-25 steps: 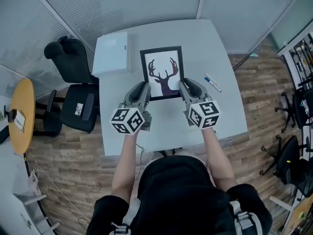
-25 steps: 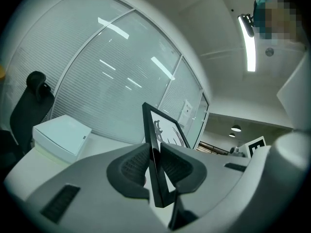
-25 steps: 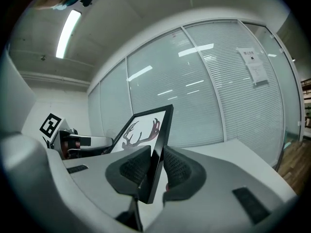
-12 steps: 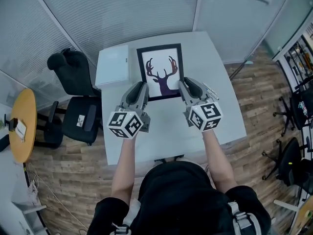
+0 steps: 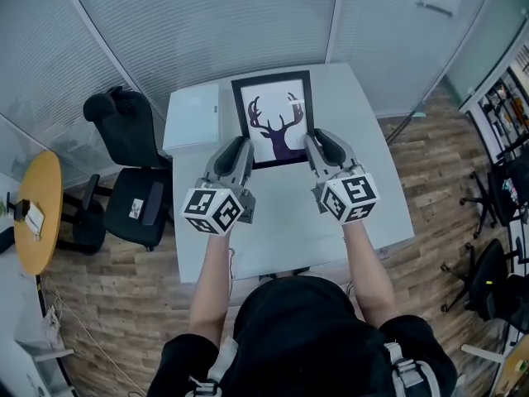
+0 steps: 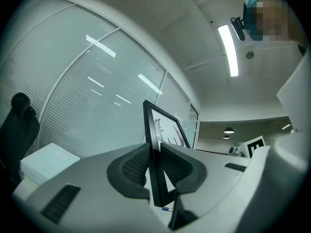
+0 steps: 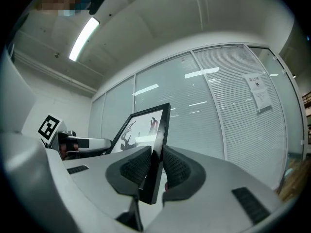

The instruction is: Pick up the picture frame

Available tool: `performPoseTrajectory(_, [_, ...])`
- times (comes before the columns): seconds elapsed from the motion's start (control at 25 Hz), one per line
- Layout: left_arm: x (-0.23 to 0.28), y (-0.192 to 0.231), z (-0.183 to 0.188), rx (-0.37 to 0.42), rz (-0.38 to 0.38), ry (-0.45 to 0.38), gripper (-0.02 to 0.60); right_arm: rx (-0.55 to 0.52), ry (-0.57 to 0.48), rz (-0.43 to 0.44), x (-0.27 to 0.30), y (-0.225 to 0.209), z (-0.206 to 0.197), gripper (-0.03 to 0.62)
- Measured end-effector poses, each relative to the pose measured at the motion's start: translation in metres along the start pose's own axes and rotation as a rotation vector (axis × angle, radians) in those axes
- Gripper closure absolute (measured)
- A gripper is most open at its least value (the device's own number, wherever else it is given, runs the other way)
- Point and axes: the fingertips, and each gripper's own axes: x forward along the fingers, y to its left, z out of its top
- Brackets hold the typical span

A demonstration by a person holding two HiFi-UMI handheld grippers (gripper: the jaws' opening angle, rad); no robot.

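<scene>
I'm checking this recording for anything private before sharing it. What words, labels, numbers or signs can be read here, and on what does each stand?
No text here can be read.
Paper sheet on the glass wall: printed lines, too small to read.
White tag on the chair seat: too small to read.
Left marker cube and right marker cube: black-and-white square patterns, no words.
Picture frame: a deer's head with antlers, no writing.

The picture frame (image 5: 273,121) is a black rectangle around a white print of a dark antlered deer head. It is held face up over the far middle of the tabletop (image 5: 281,217). The left hand-held gripper (image 5: 241,145) clamps its near-left corner and the right hand-held gripper (image 5: 312,141) its near-right corner.
</scene>
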Motion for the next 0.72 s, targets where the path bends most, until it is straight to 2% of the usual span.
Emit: performPoseTrajectory(0.72, [-0.007,-0.004,-0.008,-0.017,0.002,0.010,0.503,0.019,0.013,-0.005,-0.012,0.003,-0.009,0.503])
